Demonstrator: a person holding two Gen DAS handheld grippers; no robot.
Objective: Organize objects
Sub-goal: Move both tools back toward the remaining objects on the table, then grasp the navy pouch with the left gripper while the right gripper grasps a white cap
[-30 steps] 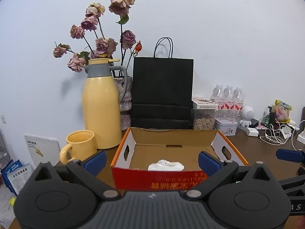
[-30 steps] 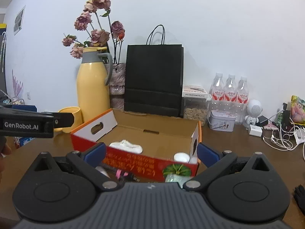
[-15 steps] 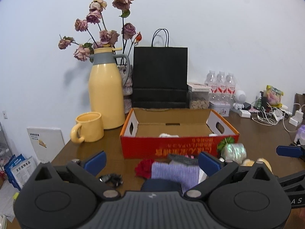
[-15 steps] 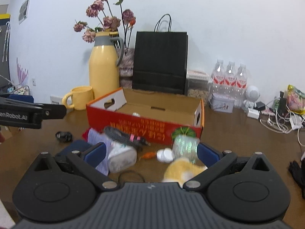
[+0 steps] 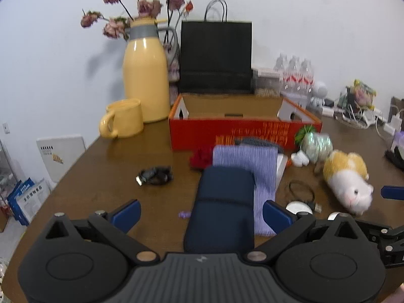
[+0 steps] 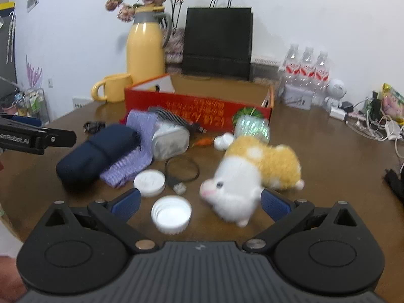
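Note:
A red cardboard box [image 5: 242,131] [image 6: 199,108] stands open on the brown table, with loose items scattered in front of it. My left gripper [image 5: 202,214] is open and low over the table; a navy case [image 5: 222,207] [image 6: 98,151] lies between its fingers, resting on a purple cloth [image 5: 247,166] [image 6: 136,151]. My right gripper [image 6: 200,203] is open too, holding nothing. A white lid [image 6: 171,213] and the head of a yellow-and-white plush hamster [image 6: 242,176] [image 5: 346,176] lie between its fingers on the table.
Also in the pile: a clear pouch [image 6: 171,141], a black comb [image 6: 174,118], a white tin [image 6: 149,183], a cable loop [image 6: 181,169], a green glittery bundle [image 5: 315,144]. A yellow mug [image 5: 123,122], thermos [image 5: 145,85] and black bag [image 5: 216,58] stand behind the box.
Both grippers have drawn back from the box toward the table's near edge. The pile in front of the box has come into view. Both stay open.

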